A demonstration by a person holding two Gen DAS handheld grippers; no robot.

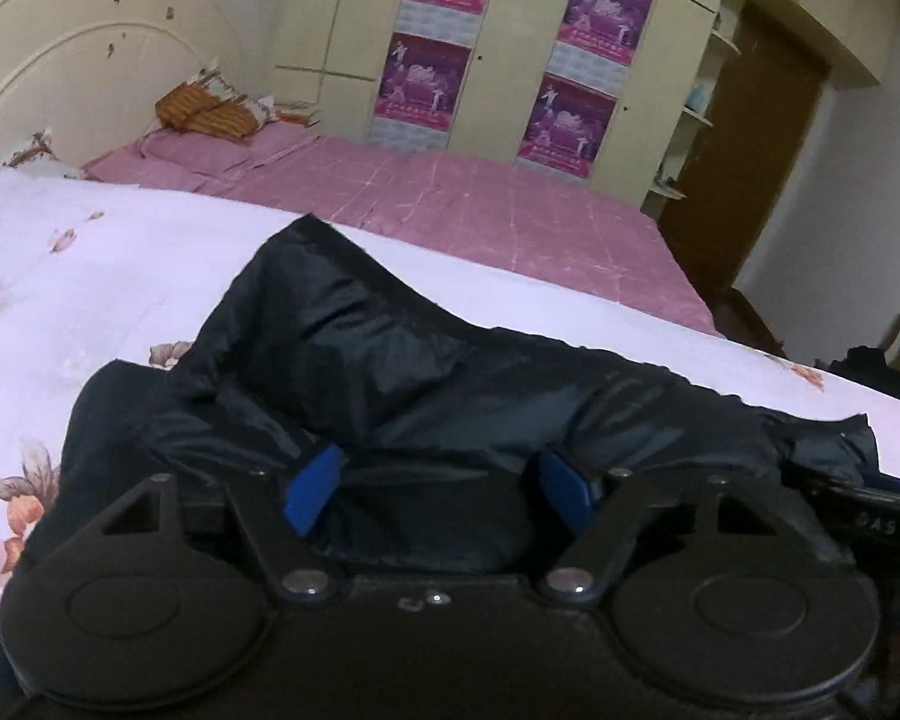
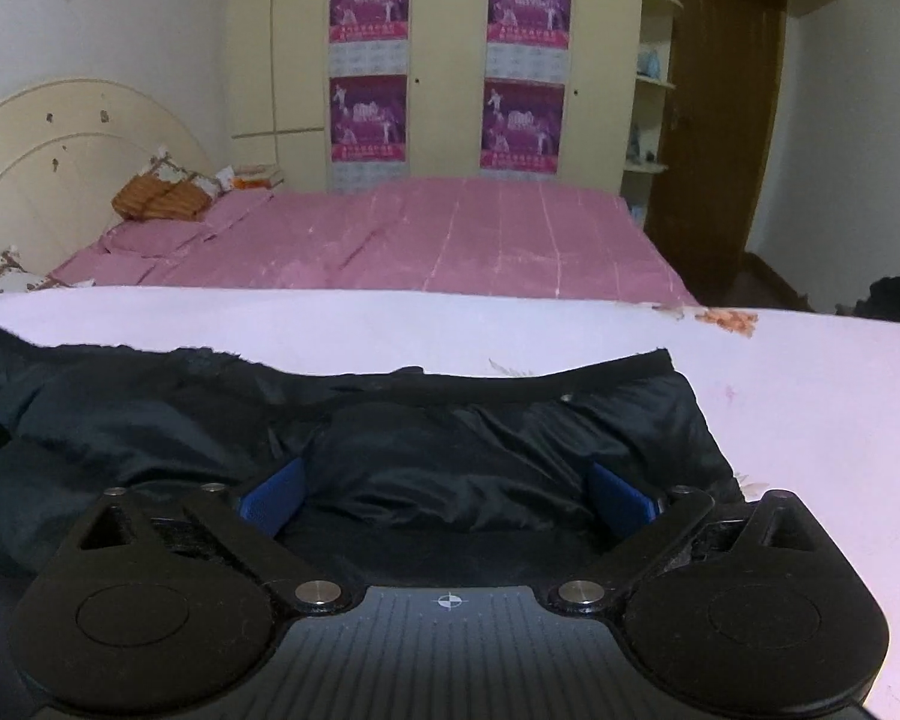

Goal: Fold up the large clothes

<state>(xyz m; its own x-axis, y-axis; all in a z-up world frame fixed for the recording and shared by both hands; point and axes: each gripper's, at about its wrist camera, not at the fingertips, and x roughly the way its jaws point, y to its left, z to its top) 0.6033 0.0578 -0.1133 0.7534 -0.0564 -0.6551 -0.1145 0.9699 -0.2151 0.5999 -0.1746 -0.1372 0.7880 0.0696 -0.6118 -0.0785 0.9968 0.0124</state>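
A dark navy padded jacket (image 1: 390, 360) lies bunched on a white floral sheet (image 1: 90, 276). In the left wrist view one flap of it stands up in a peak. My left gripper (image 1: 438, 492) is low over the jacket's near part, and its blue pads (image 1: 312, 495) stand wide apart with loose fabric between them, not pinched. In the right wrist view the jacket (image 2: 480, 438) lies flatter, its ribbed edge towards the far side. My right gripper (image 2: 446, 498) is open very wide over it, with the blue pads (image 2: 270, 498) clear of the cloth.
Beyond the white sheet (image 2: 750, 420) a pink bedcover (image 2: 450, 240) stretches to a cream headboard (image 2: 60, 144) with pillows. A cream wardrobe with purple posters (image 2: 528, 0) and a brown door (image 2: 720, 120) stand at the back. A chair with dark items (image 1: 882, 360) is at the right.
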